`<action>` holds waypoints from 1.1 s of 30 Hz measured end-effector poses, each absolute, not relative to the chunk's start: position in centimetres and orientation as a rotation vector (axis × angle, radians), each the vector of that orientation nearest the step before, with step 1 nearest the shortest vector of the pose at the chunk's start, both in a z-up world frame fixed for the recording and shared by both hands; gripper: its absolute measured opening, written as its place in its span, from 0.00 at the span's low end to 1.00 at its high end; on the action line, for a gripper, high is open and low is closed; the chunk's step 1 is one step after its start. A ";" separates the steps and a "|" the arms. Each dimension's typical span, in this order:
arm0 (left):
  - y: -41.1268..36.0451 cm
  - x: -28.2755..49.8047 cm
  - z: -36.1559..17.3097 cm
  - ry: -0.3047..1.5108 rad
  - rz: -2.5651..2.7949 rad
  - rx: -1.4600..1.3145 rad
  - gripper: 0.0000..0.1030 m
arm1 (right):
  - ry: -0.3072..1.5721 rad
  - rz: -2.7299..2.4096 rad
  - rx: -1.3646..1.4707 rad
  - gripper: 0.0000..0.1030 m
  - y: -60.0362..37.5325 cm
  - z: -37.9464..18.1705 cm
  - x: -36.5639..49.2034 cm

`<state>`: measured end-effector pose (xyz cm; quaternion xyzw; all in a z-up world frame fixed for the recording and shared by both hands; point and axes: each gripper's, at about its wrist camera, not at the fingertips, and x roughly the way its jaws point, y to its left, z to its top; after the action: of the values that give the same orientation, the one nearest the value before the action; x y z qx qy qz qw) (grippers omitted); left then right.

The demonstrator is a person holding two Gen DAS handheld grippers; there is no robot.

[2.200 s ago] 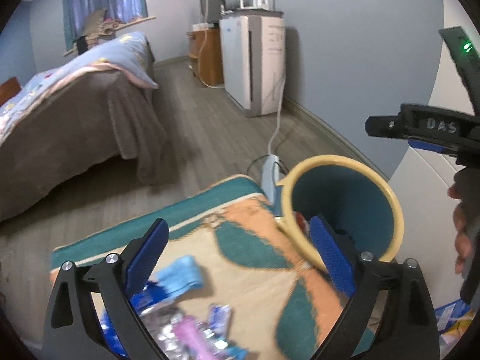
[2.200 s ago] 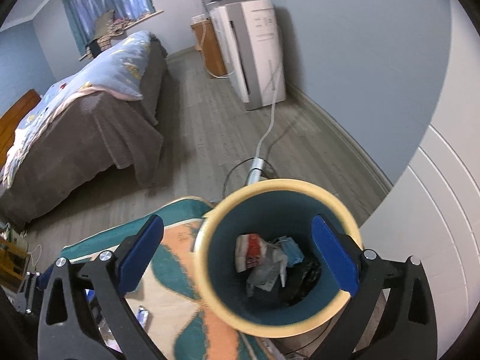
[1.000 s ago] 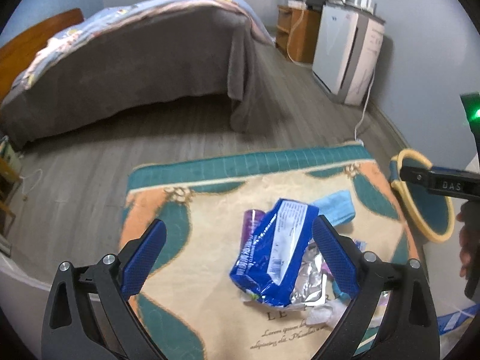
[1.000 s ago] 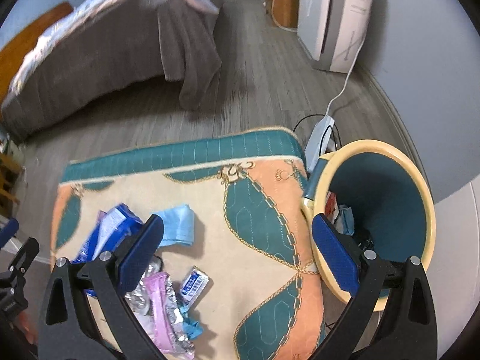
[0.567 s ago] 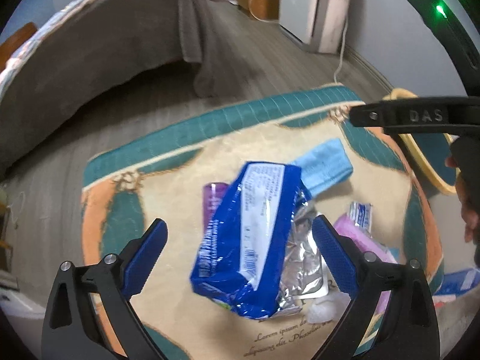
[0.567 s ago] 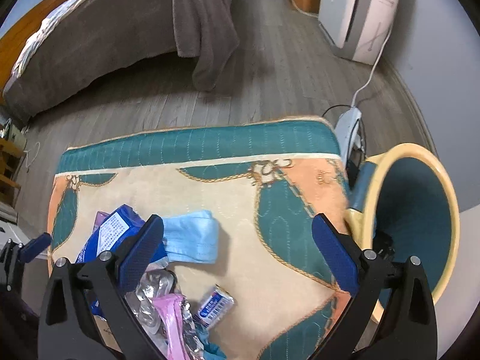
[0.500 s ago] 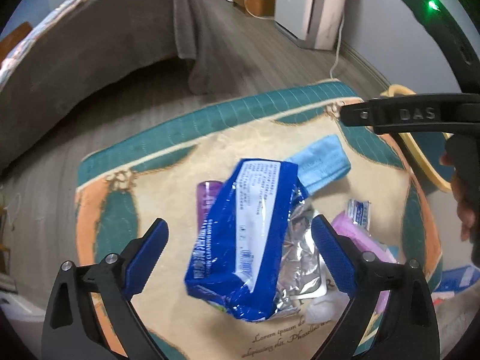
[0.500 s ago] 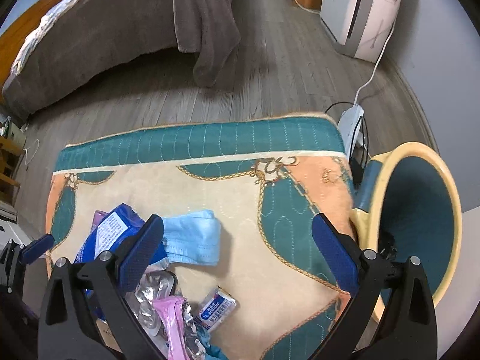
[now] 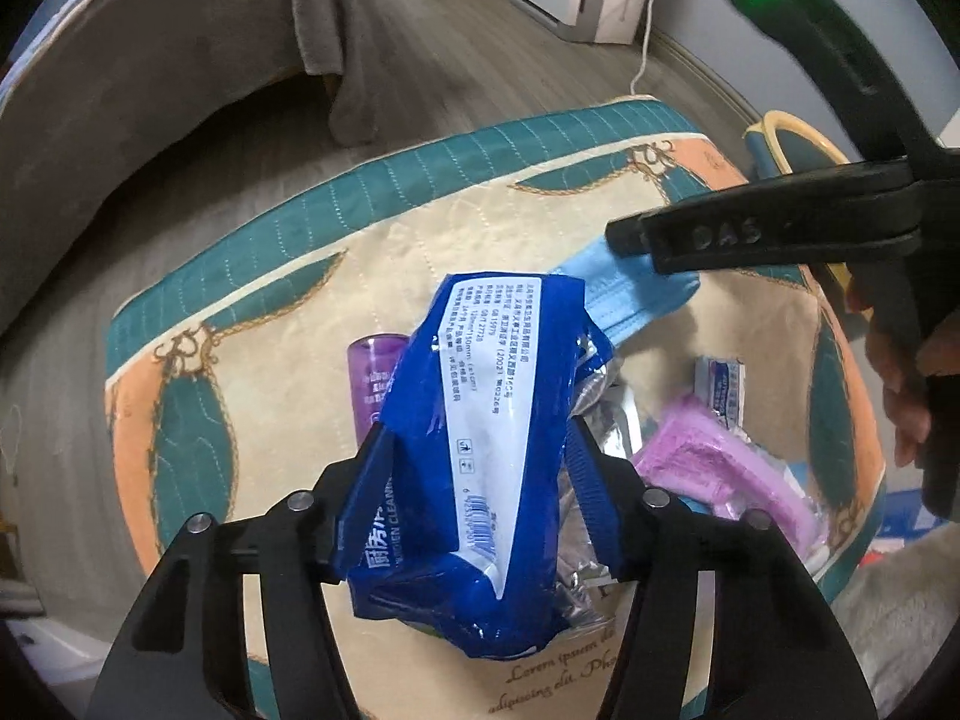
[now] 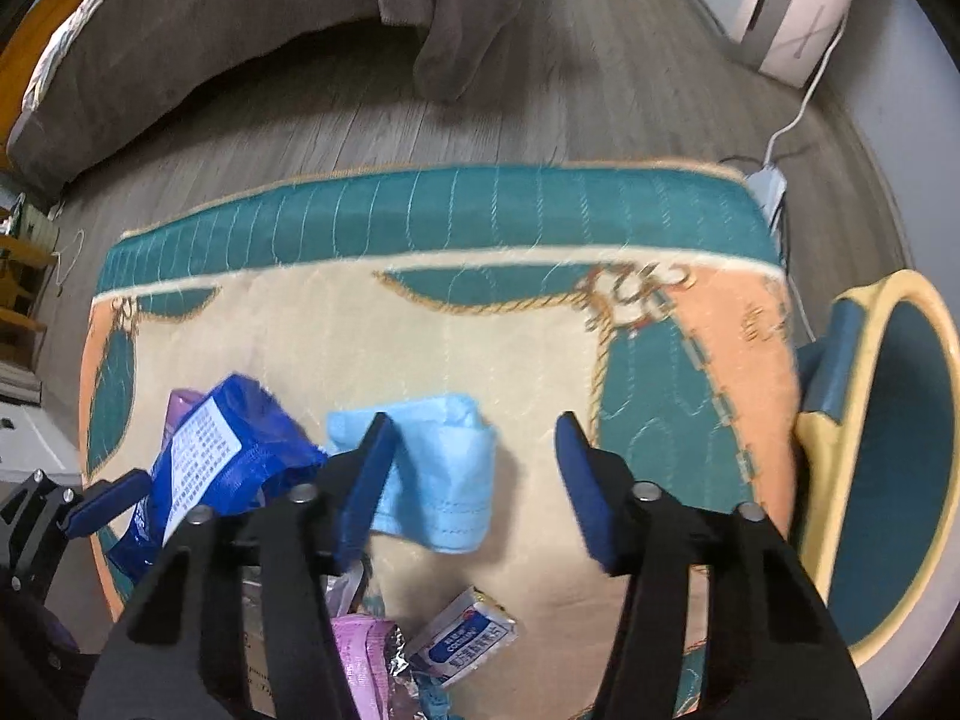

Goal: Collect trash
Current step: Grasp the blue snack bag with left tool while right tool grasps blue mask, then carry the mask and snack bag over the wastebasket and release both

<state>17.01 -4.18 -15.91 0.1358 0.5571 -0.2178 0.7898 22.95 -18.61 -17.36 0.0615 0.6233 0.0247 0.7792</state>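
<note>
A blue wipes packet (image 9: 480, 420) stands tilted between the fingers of my left gripper (image 9: 477, 429). The jaws are closing and both pads press on its sides. My right gripper (image 10: 473, 420) hovers low over a light-blue face mask (image 10: 444, 480) on the rug. Its jaws are closing too: the left pad is over the mask's left part and the right pad is still clear of it. Beside the packet lie a purple tube (image 9: 375, 384), silver foil (image 9: 606, 420), a pink wrapper (image 9: 720, 468) and a small white sachet (image 10: 468, 630). The teal bin with a yellow rim (image 10: 870, 420) lies tipped at the rug's right edge.
The trash lies on a teal, cream and orange rug (image 10: 420, 330) on a grey wood floor. A bed with a brown cover (image 10: 180, 60) is behind it. A white appliance (image 10: 786, 12) and a cable with a power strip (image 10: 768, 180) sit at the back right. A person's hand (image 9: 900, 396) holds the right gripper.
Both grippers have come down close over the trash and their jaws have narrowed from wide open. The left now squeezes the blue packet; the right now straddles the face mask.
</note>
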 end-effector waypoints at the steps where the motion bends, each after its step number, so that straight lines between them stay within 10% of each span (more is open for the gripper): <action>1: -4.3 17.0 -16.0 1.203 -0.472 0.294 0.57 | 1.357 0.062 0.135 0.36 -18.5 -17.6 23.0; 6: -4.6 17.0 -15.6 1.203 -0.480 0.288 0.42 | 1.371 0.108 0.172 0.16 -18.4 -17.5 22.7; 7: -4.6 17.0 -15.5 1.208 -0.492 0.279 0.26 | 1.367 0.112 0.175 0.15 -18.4 -17.3 22.6; 33: -4.9 12.5 -6.9 0.935 -0.401 0.217 0.19 | 1.136 0.057 0.240 0.14 -23.0 -8.3 16.5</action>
<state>12.46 -4.87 -6.90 0.1037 0.4467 -0.1917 0.8677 16.52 -22.96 -8.31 0.1133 0.5365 0.0267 0.8358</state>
